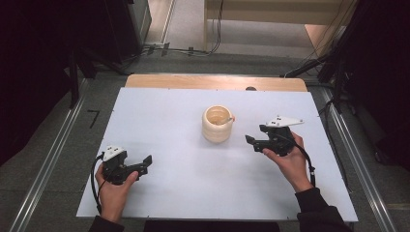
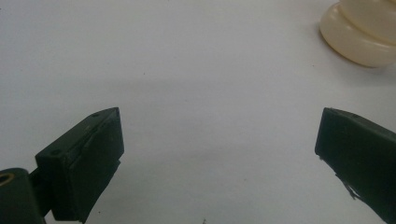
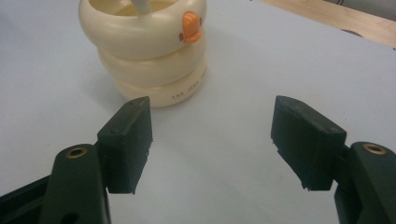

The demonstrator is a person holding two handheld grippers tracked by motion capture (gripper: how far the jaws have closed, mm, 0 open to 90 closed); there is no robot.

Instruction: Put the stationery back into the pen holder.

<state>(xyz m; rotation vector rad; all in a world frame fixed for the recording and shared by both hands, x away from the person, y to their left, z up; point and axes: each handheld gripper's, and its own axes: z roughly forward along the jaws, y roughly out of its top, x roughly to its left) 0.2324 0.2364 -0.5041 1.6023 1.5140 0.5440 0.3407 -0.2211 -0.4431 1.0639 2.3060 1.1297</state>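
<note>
A cream ribbed cup (image 1: pixel 217 124) shaped like stacked rings stands upright near the middle of the white table (image 1: pixel 183 183). It has a small orange duck beak on its rim (image 3: pixel 190 26), and a pale stick-like thing leans inside it. My right gripper (image 1: pixel 249 140) is open, a short way to the cup's right, its jaws pointing toward the cup (image 3: pixel 144 51) with nothing between them. My left gripper (image 1: pixel 148 162) is open at the front left, well apart from the cup (image 2: pixel 362 32), its jaws empty over bare table.
A wooden strip (image 1: pixel 215 82) runs along the table's far edge. Metal rails (image 1: pixel 53 159) flank the table on both sides. Cables (image 1: pixel 188 50) lie on the floor beyond. Dark equipment stands at the left and right.
</note>
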